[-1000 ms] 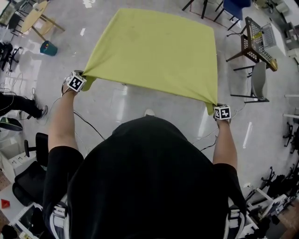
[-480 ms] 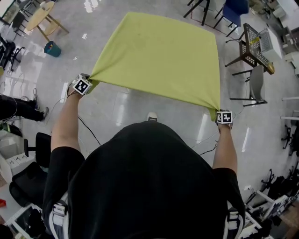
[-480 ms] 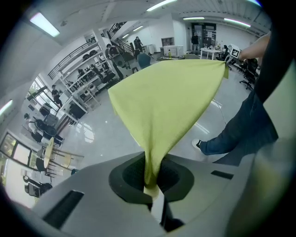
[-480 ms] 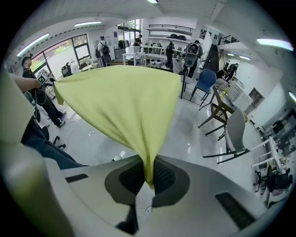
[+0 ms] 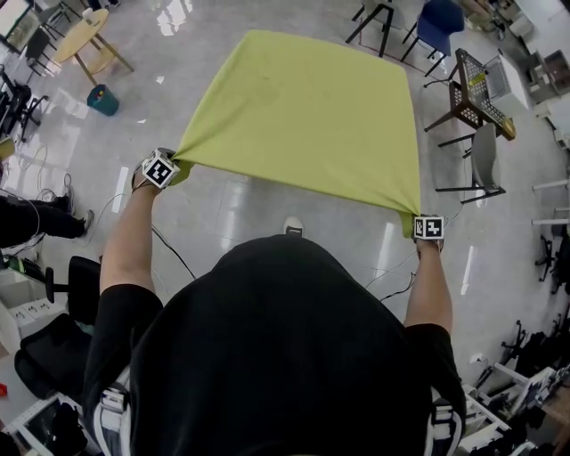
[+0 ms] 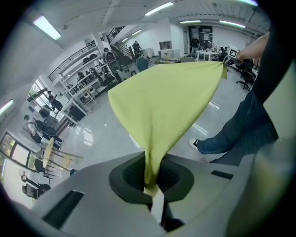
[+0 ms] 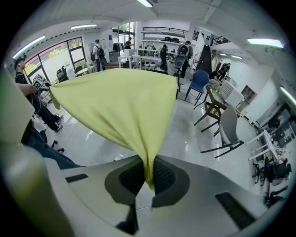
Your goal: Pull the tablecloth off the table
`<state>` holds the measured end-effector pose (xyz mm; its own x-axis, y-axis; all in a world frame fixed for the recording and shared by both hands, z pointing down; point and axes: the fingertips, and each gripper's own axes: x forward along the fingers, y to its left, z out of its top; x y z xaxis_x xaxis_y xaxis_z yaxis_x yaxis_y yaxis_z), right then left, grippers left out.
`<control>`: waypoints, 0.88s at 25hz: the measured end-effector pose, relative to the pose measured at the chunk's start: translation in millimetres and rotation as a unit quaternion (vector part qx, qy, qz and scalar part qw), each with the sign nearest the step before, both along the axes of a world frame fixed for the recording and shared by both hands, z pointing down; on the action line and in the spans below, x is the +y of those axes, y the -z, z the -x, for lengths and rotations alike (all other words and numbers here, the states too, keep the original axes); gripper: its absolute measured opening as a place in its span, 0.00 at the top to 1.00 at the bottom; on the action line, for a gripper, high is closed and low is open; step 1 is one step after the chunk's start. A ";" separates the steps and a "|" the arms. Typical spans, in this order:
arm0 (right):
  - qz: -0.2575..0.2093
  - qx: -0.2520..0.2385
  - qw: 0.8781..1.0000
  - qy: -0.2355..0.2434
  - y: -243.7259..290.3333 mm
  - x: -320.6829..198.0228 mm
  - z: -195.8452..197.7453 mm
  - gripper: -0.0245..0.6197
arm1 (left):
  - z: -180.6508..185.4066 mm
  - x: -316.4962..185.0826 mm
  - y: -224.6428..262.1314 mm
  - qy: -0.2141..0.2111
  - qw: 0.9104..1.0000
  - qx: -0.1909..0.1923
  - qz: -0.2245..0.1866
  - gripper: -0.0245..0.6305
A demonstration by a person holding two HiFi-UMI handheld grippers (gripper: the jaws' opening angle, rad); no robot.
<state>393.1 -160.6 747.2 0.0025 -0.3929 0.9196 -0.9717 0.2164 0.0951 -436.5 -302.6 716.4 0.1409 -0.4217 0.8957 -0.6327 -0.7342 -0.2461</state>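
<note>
From where I stand, the person has both bare forearms stretched forward and apart. The left tool [image 6: 151, 183] is out at about ten o'clock and the right tool [image 7: 149, 181] at about two. Each tool is clamped tight on a near corner of the yellow-green tablecloth [image 5: 307, 116], the fabric bunched into a narrow pleat where the jaws meet. Gripping the two corners this wide apart keeps the near hem taut between them, so the sheet draws back evenly rather than sagging or twisting. One shoe [image 5: 291, 226] shows on the glossy floor [image 5: 223, 205], just under that hem. From the tools the cloth fans out toward twelve o'clock as a broad, nearly flat sheet, lifted clear of the floor at its near side. I cannot tell whether its far edge lies on the surface, since nothing beneath it shows. I'd judge the pull to be well along. Beyond it, a wooden chair [image 5: 472, 89] stands at two o'clock, a blue chair [image 5: 441, 20] at one, and a teal bin [image 5: 102, 99] well off at ten.
</note>
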 end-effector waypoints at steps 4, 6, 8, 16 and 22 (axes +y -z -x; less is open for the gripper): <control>-0.001 0.001 1.000 -0.014 2.0 30.4 13.8 0.93 | 13.5 23.0 -0.3 -0.004 1.000 0.006 -0.004 0.93; 0.000 0.002 1.000 -0.019 1.6 46.9 15.2 0.93 | 11.8 34.0 -0.3 -0.011 1.000 0.011 -0.006 0.93; 0.002 0.004 1.000 -0.024 1.4 64.4 19.6 0.93 | 14.1 46.6 -1.8 -0.018 1.000 0.012 -0.003 0.93; -0.003 0.008 0.999 -0.042 9.1 114.1 38.1 0.93 | 28.6 83.3 1.7 -0.032 0.999 0.017 -0.006 0.93; 0.005 0.011 0.999 -0.046 10.1 155.8 49.7 0.93 | 40.5 117.5 -2.8 -0.030 0.999 0.022 0.001 0.93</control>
